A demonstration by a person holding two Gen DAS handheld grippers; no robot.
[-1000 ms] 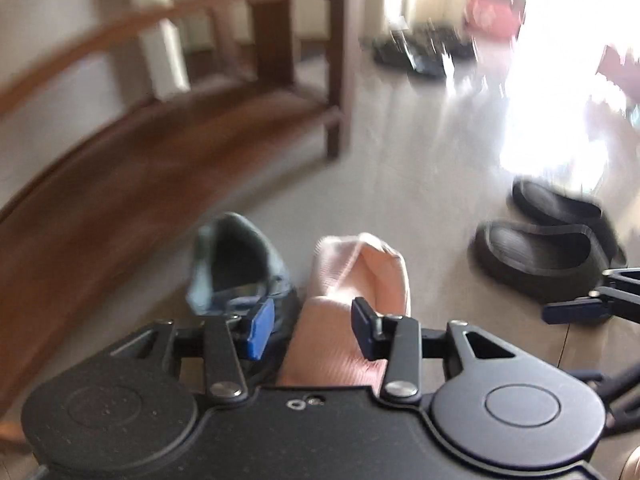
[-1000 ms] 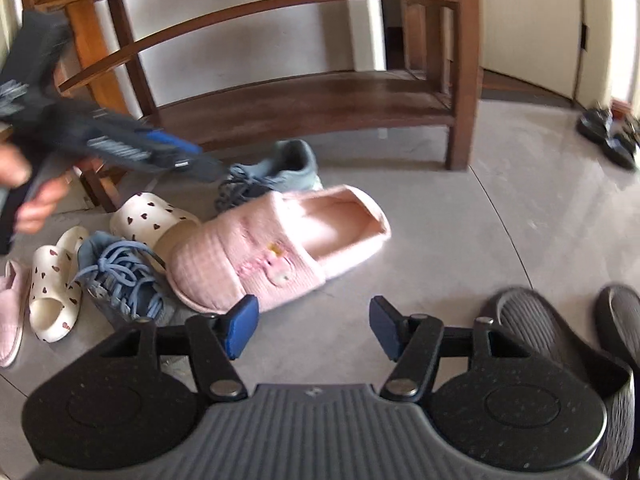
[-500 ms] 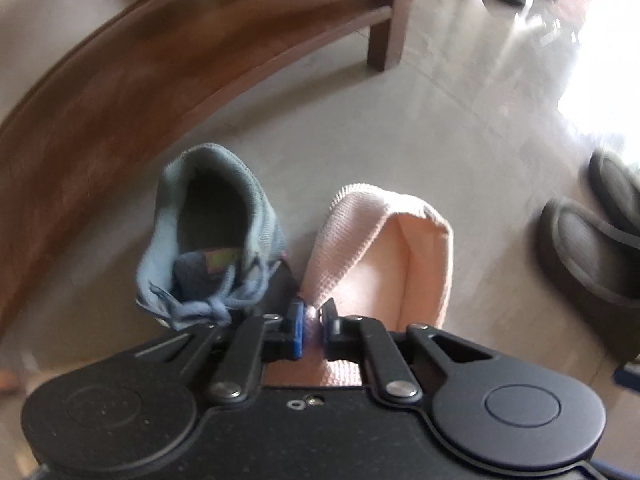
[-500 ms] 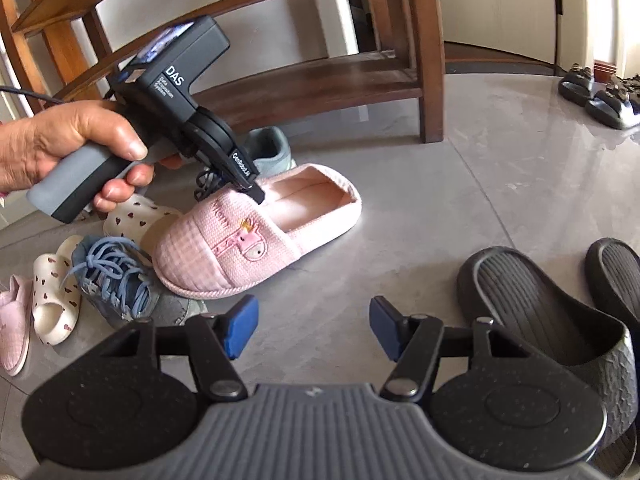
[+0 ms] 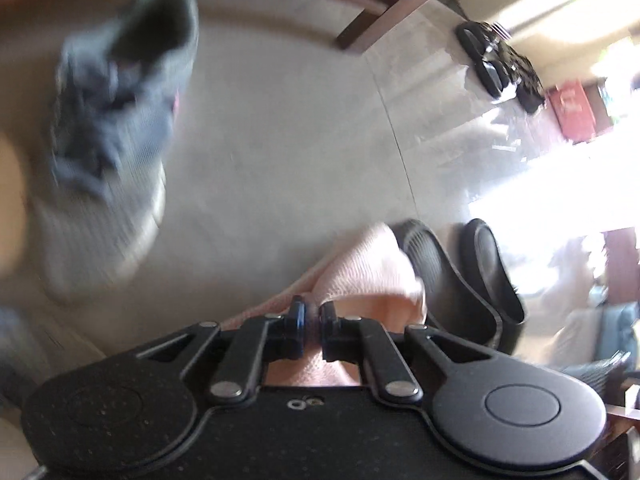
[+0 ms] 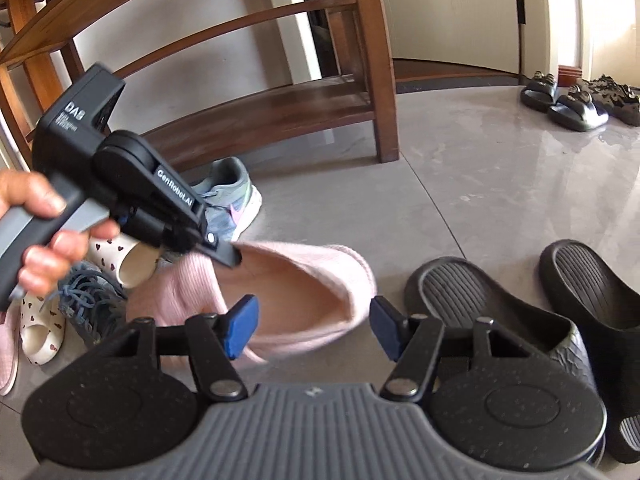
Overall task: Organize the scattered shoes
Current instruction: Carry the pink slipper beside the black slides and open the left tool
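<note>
Shoes lie scattered over a glossy grey tiled floor (image 6: 500, 200) in front of a tall dark-brown wooden shoe rack (image 6: 256, 116), whose lowest shelf is bare. Largest among them is the pair of black ribbed rubber slides (image 6: 500, 312), side by side at the right, just beside the right gripper (image 6: 312, 328). That gripper hangs low over the floor with its blue-padded fingers spread wide and nothing between them. Next comes the soft pink knitted fabric slipper (image 6: 304, 280), tilted, its collar pinched in the left gripper (image 5: 309, 320), whose fingers are closed narrowly on the fabric edge; its heel end reaches close to the nearer black slide. In the right wrist view a hand (image 6: 36, 232) grips the grey handle of this left tool. Behind the slipper, near the rack's foot, sits a grey-blue mesh laced sneaker with a pink logo (image 6: 232, 196), blurred in the left wrist view. At the left edge cluster a darker blue laced sneaker (image 6: 88, 300) and white open-toe slippers printed with small dark hearts (image 6: 38, 332). Far off, by the wall, stand black sandals (image 6: 568, 100).
</note>
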